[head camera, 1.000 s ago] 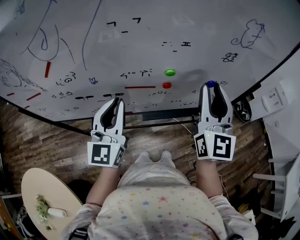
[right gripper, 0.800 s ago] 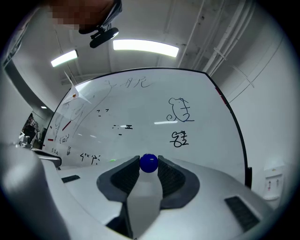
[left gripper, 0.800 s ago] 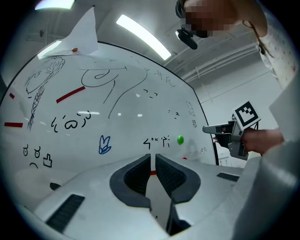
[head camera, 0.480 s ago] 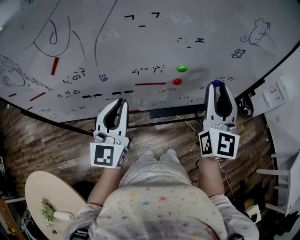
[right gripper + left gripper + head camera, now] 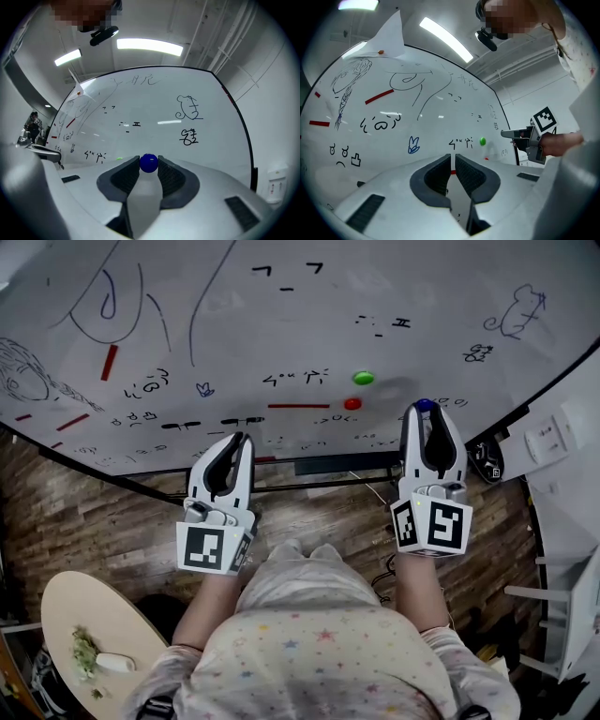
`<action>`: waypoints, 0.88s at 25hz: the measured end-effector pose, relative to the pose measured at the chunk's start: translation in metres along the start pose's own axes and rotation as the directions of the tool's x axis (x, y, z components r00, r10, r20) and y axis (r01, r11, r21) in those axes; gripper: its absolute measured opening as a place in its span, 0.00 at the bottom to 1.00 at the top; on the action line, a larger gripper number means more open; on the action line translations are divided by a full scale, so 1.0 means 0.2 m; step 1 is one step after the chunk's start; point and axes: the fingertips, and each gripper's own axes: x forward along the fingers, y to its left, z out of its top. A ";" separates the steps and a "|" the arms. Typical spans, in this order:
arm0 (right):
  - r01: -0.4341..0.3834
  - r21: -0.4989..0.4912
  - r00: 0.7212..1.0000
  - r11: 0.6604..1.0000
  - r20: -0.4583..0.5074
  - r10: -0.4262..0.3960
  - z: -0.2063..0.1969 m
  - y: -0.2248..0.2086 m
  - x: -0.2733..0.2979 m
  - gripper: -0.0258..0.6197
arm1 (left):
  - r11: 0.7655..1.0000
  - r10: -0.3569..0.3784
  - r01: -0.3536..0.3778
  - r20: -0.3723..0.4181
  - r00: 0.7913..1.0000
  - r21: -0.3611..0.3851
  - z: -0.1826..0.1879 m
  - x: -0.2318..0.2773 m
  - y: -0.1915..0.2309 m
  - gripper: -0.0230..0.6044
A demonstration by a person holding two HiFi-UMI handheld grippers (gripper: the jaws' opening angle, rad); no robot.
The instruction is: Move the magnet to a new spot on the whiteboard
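Note:
A round blue magnet [image 5: 149,162] sits between the tips of my right gripper [image 5: 149,165], whose jaws are shut on it. In the head view the blue magnet [image 5: 425,406] shows at the tip of the right gripper [image 5: 427,412], against the lower right part of the whiteboard [image 5: 281,324]. A green magnet [image 5: 363,378] and a red magnet [image 5: 352,403] stick to the board just left of it. My left gripper [image 5: 239,439] is held in front of the board's lower edge, its jaws nearly together with nothing between them. The left gripper [image 5: 453,159] shows the same narrow gap.
The whiteboard carries scribbles, red bar magnets [image 5: 109,362] and a mouse drawing [image 5: 517,313]. A dark tray rail [image 5: 337,465] runs under the board. A round wooden table [image 5: 84,634] stands at lower left; a white wall with a socket [image 5: 548,439] is at right.
The head camera shifted a little, so the board and both grippers sit slightly differently in the picture. Both grippers keep their places by the board, and the blue magnet stays in the right jaws.

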 end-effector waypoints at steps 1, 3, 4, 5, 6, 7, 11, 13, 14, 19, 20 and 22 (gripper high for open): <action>-0.007 -0.003 1.000 1.000 -0.005 0.007 0.00 0.00 0.01 0.23 | 1.000 0.002 -0.002 -0.001 1.000 0.000 0.00 0.00 -0.01 0.10; -0.021 -0.007 1.000 1.000 -0.016 0.020 -0.02 0.00 0.02 0.23 | 1.000 0.011 -0.011 -0.001 1.000 0.005 0.01 0.00 -0.02 0.10; -0.027 -0.007 0.999 1.000 -0.019 0.027 -0.03 -0.01 0.03 0.23 | 1.000 0.016 -0.016 0.000 1.000 0.008 0.02 0.00 -0.02 0.10; -0.032 -0.007 0.999 0.999 -0.022 0.031 -0.03 -0.01 0.04 0.23 | 1.000 0.021 -0.021 0.000 1.000 0.011 0.02 0.01 -0.02 0.10; -0.035 -0.008 0.999 0.999 -0.025 0.034 -0.04 -0.02 0.05 0.23 | 1.000 0.026 -0.026 -0.001 1.000 0.012 0.02 0.01 -0.02 0.10; -0.037 -0.008 0.999 0.999 -0.029 0.037 -0.04 -0.02 0.06 0.23 | 0.999 0.031 -0.031 -0.002 1.000 0.012 0.02 0.01 -0.02 0.10; -0.050 -0.004 0.998 0.999 -0.035 0.050 -0.06 -0.03 0.09 0.23 | 0.998 0.056 -0.056 -0.012 0.998 0.001 -0.01 0.01 -0.01 0.10; -0.057 -0.003 0.998 0.998 -0.036 0.057 -0.08 -0.03 0.10 0.23 | 0.997 0.076 -0.076 -0.032 0.997 -0.004 -0.02 0.01 0.00 0.09; -0.060 -0.002 0.998 0.998 -0.037 0.060 -0.08 -0.03 0.11 0.23 | 0.997 0.078 -0.078 -0.033 0.996 -0.001 -0.02 0.02 0.00 0.09; -0.060 0.002 0.997 0.998 -0.038 0.060 -0.11 -0.05 0.13 0.23 | 0.998 0.064 -0.064 -0.025 0.998 0.009 -0.04 0.04 -0.01 0.09; -0.060 0.003 0.997 0.998 -0.040 0.060 -0.12 -0.06 0.14 0.23 | 0.998 0.065 -0.065 -0.027 0.998 0.008 -0.05 0.04 -0.01 0.09; -0.057 0.004 0.997 0.998 -0.049 0.058 -0.13 -0.06 0.15 0.23 | 0.998 0.067 -0.067 -0.033 0.997 0.008 -0.05 0.05 0.00 0.09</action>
